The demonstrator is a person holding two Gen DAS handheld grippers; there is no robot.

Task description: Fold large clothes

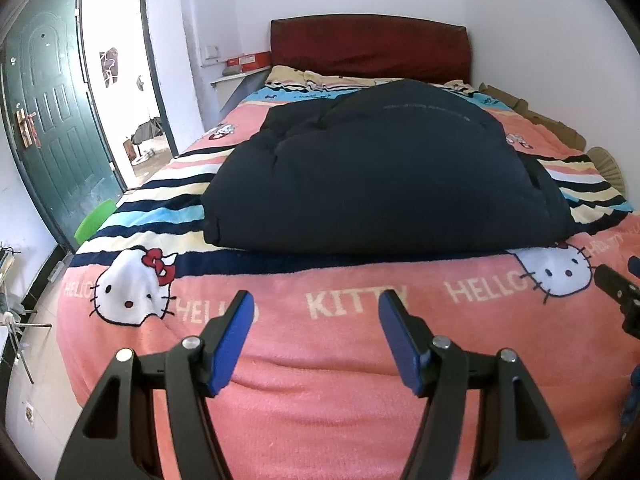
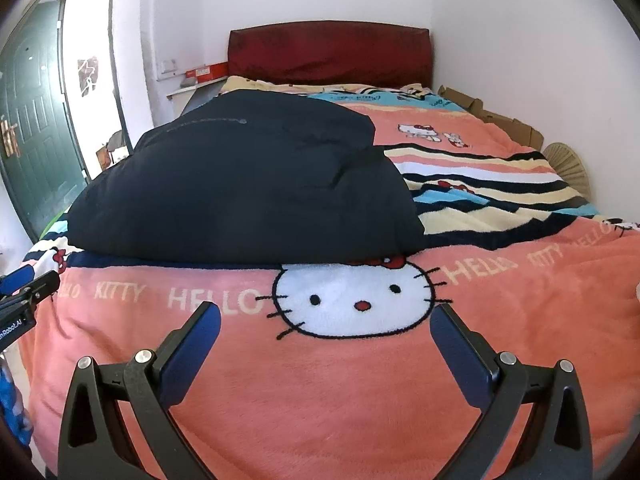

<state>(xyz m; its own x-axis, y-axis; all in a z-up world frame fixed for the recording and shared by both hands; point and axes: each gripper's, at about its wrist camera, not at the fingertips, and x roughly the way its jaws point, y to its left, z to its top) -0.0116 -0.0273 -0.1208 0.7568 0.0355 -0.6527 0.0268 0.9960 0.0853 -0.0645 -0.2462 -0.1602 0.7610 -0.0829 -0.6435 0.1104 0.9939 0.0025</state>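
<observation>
Both tools hang low over the foot of the bed: the left hand-held gripper point(image 1: 316, 304) with its blue pads spread wide on nothing, the right hand-held gripper point(image 2: 326, 316) just the same, jaws apart and empty above the pink plush Hello Kitty blanket point(image 2: 360, 392). Just beyond them sits the task's thing, a dark navy padded coat point(image 1: 380, 176) lying as a thick, puffy bundle across the striped band of the blanket, near the middle of the bed and well clear of both tools. It looks already doubled over, domed on top, with a rounded fold edge facing us and stitched quilting dimples on its left side. By my reading the fold is nearly finished or done; if another fold is wanted, each tool should bite a near corner low at the hem, both layers together, and lift evenly so the slippery padding doesn't spring open. Farther back, the dark red padded headboard point(image 2: 330, 54) closes the scene.
</observation>
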